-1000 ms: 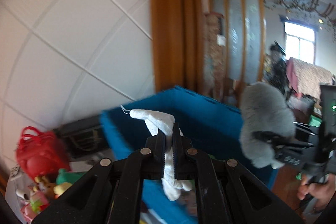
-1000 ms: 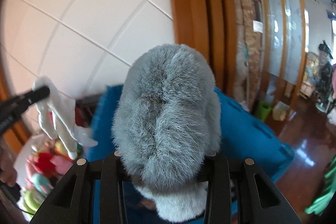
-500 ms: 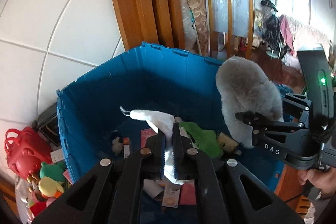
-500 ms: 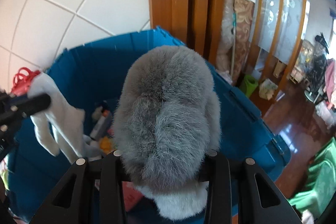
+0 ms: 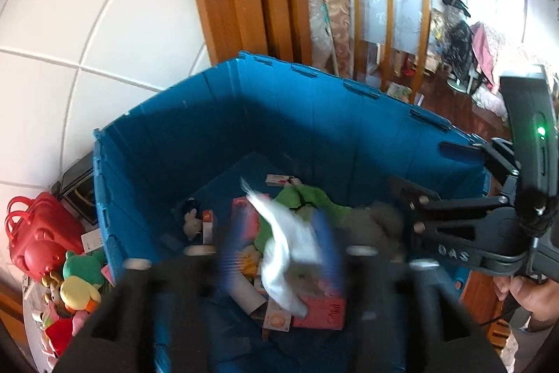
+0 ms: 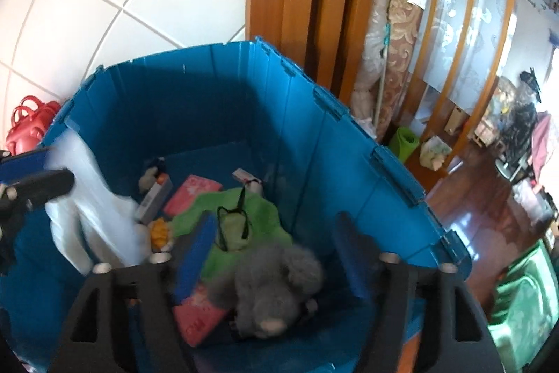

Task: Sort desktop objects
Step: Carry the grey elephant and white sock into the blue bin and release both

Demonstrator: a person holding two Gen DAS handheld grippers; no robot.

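White tiled wall behind the deep blue plastic crate (image 5: 167,142): we are opening both grippers, left gripper (image 5: 276,254) shedding the white cloth glove (image 5: 286,243), right gripper (image 6: 276,254) dropping the grey plush toy (image 6: 272,285); plush toys outside at lower left (image 5: 77,285) remain unsorted.

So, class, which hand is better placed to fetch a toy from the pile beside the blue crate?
Left, probably: the toy pile lies just outside the blue crate beside the left gripper; the right gripper is across it. Both jaws are opening, nothing gripped.

Blue crate (image 6: 314,142); grey plush (image 6: 269,289); white cloth (image 5: 286,243); green fabric (image 6: 237,219).
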